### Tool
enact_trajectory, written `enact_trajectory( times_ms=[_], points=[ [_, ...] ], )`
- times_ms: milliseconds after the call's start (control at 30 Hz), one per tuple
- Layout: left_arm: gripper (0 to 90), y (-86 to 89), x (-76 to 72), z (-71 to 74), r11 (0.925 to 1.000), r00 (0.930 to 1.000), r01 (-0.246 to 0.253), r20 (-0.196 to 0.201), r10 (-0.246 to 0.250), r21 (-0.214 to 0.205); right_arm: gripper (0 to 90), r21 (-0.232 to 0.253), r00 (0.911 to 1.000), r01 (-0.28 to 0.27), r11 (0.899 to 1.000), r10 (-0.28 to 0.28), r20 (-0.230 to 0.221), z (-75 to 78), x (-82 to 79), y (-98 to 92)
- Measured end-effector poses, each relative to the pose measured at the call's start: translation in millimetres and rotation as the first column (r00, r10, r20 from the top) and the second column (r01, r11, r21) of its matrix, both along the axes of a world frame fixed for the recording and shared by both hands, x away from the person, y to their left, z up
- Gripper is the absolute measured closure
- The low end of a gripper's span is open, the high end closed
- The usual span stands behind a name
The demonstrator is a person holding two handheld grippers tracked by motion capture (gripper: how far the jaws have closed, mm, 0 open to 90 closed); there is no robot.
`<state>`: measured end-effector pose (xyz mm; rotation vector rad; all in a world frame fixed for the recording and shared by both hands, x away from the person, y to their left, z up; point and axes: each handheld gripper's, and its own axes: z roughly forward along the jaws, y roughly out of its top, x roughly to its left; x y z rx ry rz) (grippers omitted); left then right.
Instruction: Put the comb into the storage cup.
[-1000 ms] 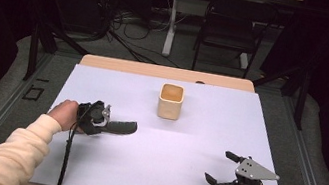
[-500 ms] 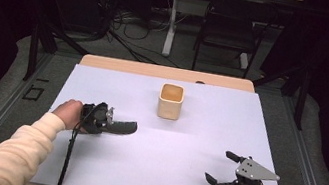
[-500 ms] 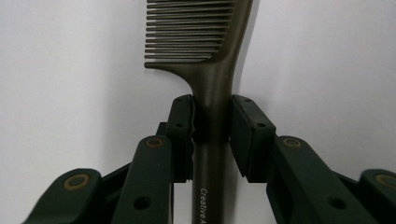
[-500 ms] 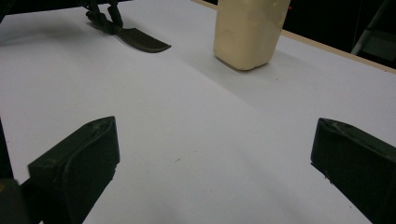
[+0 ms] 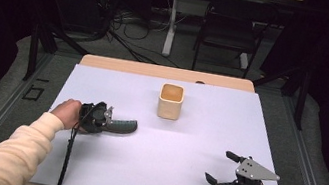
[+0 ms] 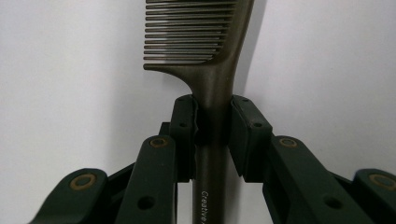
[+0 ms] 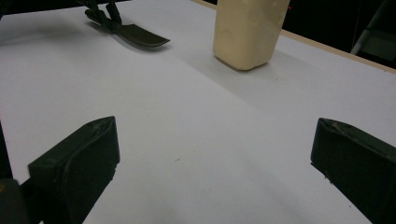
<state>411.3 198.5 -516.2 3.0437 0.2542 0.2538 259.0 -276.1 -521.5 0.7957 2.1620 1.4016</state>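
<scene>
Near the left edge of the white table (image 5: 179, 176), the left gripper (image 6: 212, 116) has just closed its jaws and pinches the handle of a dark comb (image 6: 205, 42) lying flat, while the right gripper (image 5: 221, 168) rests spread wide near the front right corner, a cream cup (image 5: 170, 101) toward the back edge.

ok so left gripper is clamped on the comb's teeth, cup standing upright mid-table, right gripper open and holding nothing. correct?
Not quite: the left gripper is clamped on the comb by its handle, just below the teeth, as the left gripper view shows. The rest holds: the cup stands upright mid-table and the right gripper is open, holding nothing.
</scene>
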Motion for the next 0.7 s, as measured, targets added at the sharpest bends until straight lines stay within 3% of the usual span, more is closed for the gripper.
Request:
enact_trajectory(
  times_ms=[267,567,700],
  points=[
    [72.5,3.8,-3.8,4.7,0.9962,0.9997,-0.024,0.006,0.025,-0.084,0.7,-0.003,1.0,0.002,1.0,-0.002,-0.001,-0.1,-0.2,0.4],
    [72.5,7.5,-9.3,8.9,0.9788,0.9968,-0.08,-0.012,0.079,-0.189,0.7,-0.004,1.0,0.004,1.0,-0.004,-0.003,-0.2,-0.1,0.3],
    [72.5,8.7,-11.6,10.3,0.9663,0.9938,-0.11,-0.015,0.11,-0.233,0.7,-0.006,1.0,0.004,1.0,-0.004,-0.004,-0.3,0.0,0.4]
  ],
)
